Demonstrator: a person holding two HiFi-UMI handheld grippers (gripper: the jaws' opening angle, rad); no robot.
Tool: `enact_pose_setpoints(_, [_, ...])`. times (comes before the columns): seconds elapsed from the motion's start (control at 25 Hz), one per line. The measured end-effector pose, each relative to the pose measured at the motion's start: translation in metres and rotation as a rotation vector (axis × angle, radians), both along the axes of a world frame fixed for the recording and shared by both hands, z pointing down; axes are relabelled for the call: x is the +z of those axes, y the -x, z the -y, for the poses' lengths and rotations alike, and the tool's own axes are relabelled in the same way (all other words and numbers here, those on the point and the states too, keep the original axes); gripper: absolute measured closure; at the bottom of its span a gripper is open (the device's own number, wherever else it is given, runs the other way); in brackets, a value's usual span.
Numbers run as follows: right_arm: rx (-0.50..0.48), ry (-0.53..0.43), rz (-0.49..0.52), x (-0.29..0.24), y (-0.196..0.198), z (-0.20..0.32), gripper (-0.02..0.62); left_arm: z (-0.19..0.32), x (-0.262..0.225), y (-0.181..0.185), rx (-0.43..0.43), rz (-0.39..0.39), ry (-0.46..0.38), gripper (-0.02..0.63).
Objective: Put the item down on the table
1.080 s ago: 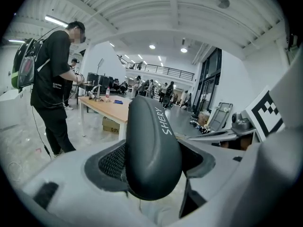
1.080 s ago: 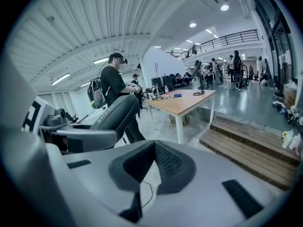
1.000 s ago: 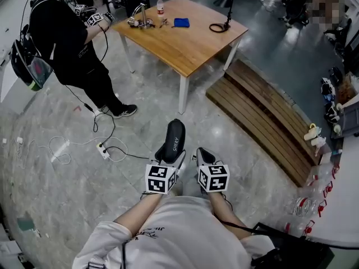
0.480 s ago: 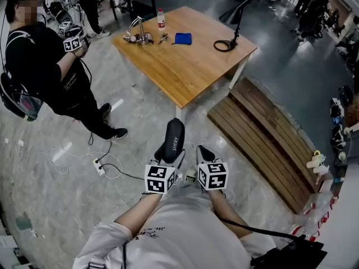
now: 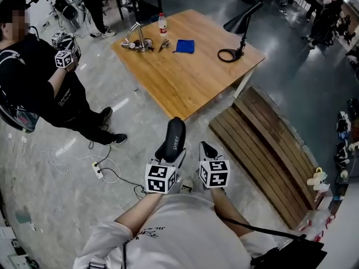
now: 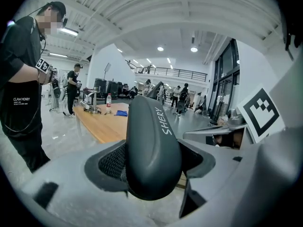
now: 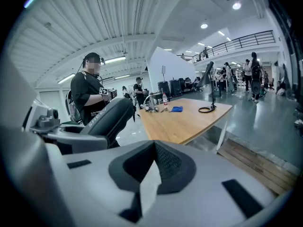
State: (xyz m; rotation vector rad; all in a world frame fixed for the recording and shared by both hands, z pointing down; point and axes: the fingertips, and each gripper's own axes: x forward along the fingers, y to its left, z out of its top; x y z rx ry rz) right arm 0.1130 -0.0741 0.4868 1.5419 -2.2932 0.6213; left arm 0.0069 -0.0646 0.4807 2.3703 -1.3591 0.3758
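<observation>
While the wooden table (image 5: 190, 77) lies ahead, a black oblong item (image 5: 173, 138) is clamped between the widely parted jaws of the left gripper (image 5: 169, 157) and held in the air over the floor. The right gripper (image 5: 205, 150) is carried beside it, its jaws drawn nearly together on nothing.

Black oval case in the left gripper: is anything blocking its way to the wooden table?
Nothing visible does. Only bare floor lies between the black oval case, clamped in the left gripper, and the wooden table.
</observation>
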Motion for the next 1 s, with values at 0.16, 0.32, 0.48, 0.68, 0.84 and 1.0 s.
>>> enact_pose_setpoints(0.16, [-0.018, -0.013, 0.006, -0.007, 0.006, 0.02, 0.591, 0.017, 0.001, 0.002, -0.009, -0.001, 0.014, 0.273])
enact_pose_setpoints(0.32, [-0.003, -0.024, 0.0, -0.012, 0.009, 0.037, 0.591, 0.036, -0.001, 0.002, 0.012, 0.004, 0.013, 0.273])
enact_pose_setpoints(0.48, [0.009, -0.03, -0.007, -0.017, 0.012, 0.046, 0.591, 0.05, -0.005, 0.003, 0.031, 0.001, 0.012, 0.273])
enact_pose_setpoints(0.68, [0.014, -0.024, -0.012, -0.017, 0.019, 0.058, 0.591, 0.062, -0.005, 0.007, 0.044, -0.003, 0.021, 0.273])
enact_pose_setpoints(0.84, [0.005, -0.017, -0.017, -0.013, 0.028, 0.069, 0.591, 0.071, -0.001, 0.016, 0.04, 0.004, 0.029, 0.273])
enact_pose_setpoints(1.0, [-0.004, -0.015, -0.024, -0.013, 0.034, 0.089, 0.592, 0.09, 0.003, 0.025, 0.028, 0.009, 0.032, 0.273])
